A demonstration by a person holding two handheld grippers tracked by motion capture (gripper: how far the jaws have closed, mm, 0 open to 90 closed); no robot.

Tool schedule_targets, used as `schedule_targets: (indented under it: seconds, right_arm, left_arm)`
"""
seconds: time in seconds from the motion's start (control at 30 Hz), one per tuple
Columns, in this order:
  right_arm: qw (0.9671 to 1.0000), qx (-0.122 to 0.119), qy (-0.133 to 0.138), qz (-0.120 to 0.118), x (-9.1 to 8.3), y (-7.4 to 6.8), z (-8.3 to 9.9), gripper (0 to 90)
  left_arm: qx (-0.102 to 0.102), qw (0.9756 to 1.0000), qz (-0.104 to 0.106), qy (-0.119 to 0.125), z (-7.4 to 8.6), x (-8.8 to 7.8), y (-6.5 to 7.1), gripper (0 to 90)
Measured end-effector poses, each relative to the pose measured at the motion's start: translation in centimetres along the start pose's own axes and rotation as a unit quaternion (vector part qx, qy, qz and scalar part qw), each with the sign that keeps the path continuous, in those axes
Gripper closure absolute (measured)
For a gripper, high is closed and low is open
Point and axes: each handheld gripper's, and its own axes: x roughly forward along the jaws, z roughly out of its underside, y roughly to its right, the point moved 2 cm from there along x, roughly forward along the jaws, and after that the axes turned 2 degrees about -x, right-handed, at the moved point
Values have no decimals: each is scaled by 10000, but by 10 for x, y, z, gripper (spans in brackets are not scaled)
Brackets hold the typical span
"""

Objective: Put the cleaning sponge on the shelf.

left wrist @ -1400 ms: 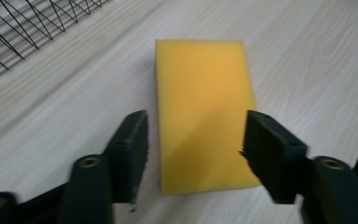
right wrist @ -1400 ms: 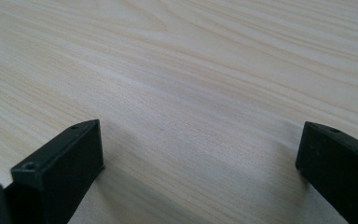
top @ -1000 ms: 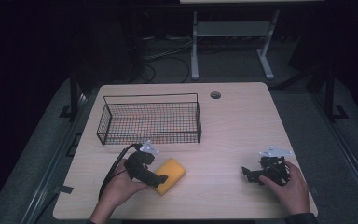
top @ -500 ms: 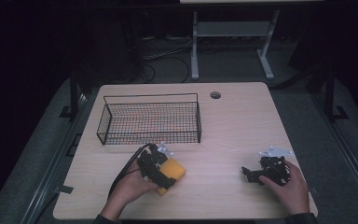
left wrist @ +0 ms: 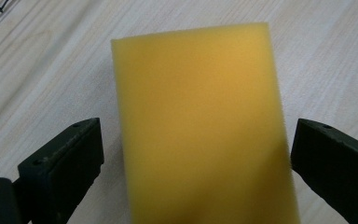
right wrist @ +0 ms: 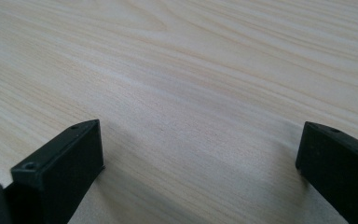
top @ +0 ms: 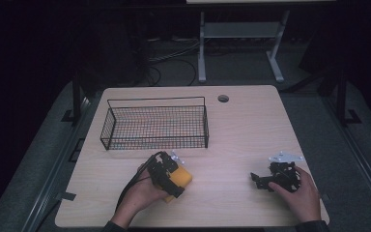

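A yellow sponge (top: 185,177) lies flat on the wooden table (top: 241,135), front left of centre. My left gripper (top: 174,181) is lowered over it. In the left gripper view the sponge (left wrist: 200,121) sits between the two black jaws of that gripper (left wrist: 193,140). A gap of bare table shows at the left jaw, and the right jaw stands just beside the sponge's edge. These jaws have just been opening. My right gripper (top: 260,180) rests at the front right, open (right wrist: 200,140) over bare wood.
A black wire basket (top: 157,100) stands behind the sponge at the table's back left, with nothing in it. A round cable hole (top: 223,98) sits near the far edge. Dark floor and a white frame lie beyond the table.
My left hand has slid to the right and down onto the sponge, which it now covers more. The right hand has kept still.
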Motion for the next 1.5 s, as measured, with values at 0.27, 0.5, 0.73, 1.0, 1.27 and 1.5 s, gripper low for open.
schedule_targets:
  seconds: [0.27,0.5,0.73,1.0,1.27,1.5]
  right_arm:
    - [10000,1,0,0,0,0,0,0]
    - [10000,2,0,0,0,0,0,0]
    - [10000,1,-1,0,0,0,0,0]
    - [10000,1,0,0,0,0,0,0]
    - [10000,2,-1,0,0,0,0,0]
    - [10000,0,0,-1,0,0,0,0]
  left_arm:
    - [38,9999,-44,-128,-1,7,2,22]
    - [75,9999,-60,-89,-1,6,3,137]
    - [75,9999,-29,-60,-1,4,3,194]
    - [67,10000,16,-59,0,3,2,217]
    - [40,10000,66,-26,1,1,0,220]
    - [58,9999,136,29,2,-8,-1,221]
